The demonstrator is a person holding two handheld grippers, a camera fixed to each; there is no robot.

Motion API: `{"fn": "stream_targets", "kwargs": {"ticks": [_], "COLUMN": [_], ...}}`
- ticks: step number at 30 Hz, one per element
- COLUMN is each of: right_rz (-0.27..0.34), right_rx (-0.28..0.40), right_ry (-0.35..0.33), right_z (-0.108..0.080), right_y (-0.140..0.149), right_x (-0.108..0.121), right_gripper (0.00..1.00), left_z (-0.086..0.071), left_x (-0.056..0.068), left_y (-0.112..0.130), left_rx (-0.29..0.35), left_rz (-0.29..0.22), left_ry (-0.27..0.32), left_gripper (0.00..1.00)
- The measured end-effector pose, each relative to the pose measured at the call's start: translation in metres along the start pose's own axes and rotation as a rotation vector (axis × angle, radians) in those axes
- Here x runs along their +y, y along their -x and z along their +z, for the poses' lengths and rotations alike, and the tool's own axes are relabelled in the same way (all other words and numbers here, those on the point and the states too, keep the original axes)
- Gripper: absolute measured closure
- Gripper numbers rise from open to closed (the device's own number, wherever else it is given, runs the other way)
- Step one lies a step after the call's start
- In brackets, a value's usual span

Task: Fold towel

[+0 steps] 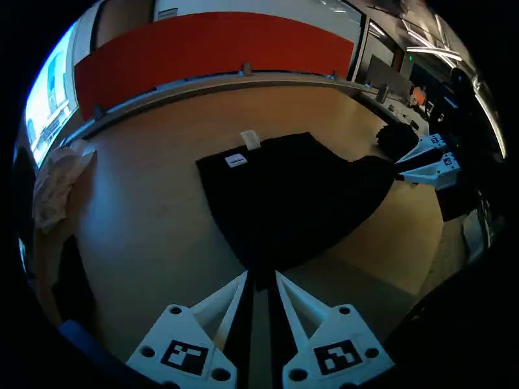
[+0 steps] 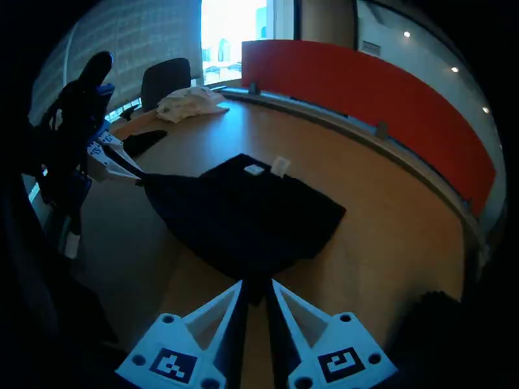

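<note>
Towel (image 1: 292,194) corners are pinched tight by left gripper (image 1: 263,277) and right gripper (image 2: 257,284); a chair (image 2: 165,78) is seen in the right gripper view beyond the table (image 2: 389,214).

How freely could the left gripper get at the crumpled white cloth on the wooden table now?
Probably not yet: the left gripper is shut on the black fabric towel; the wooden table towards the crumpled white cloth looks bare.

- L gripper (image 1: 263,277): jaws nearly together, pinching a corner of the towel (image 1: 292,194)
- R gripper (image 2: 257,285): jaws nearly together, pinching another corner, facing L gripper
</note>
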State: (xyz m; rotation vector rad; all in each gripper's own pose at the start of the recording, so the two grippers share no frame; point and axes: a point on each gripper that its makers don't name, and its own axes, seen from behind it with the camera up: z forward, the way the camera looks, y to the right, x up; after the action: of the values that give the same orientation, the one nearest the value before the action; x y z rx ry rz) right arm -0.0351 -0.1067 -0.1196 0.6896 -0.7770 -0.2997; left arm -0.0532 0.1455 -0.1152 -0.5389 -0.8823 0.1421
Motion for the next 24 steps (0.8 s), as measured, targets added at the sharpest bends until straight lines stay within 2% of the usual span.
{"fn": "stream_targets", "kwargs": {"ticks": [10,24], "right_rz": [-0.013,-0.002], "right_rx": [0.003,0.019], "right_ry": [-0.010,-0.024], "right_z": [-0.017,-0.034], "right_y": [-0.011,-0.023], "right_x": [-0.004,-0.011], "right_gripper": [0.82,0.82], "left_z": [-0.019,-0.036], "left_x": [0.007,0.011], "left_y": [-0.005,-0.015], "left_rx": [0.005,0.014], "left_rz": [-0.021,-0.039], "left_ry": [0.001,0.012], "left_gripper": [0.86,0.86]}}
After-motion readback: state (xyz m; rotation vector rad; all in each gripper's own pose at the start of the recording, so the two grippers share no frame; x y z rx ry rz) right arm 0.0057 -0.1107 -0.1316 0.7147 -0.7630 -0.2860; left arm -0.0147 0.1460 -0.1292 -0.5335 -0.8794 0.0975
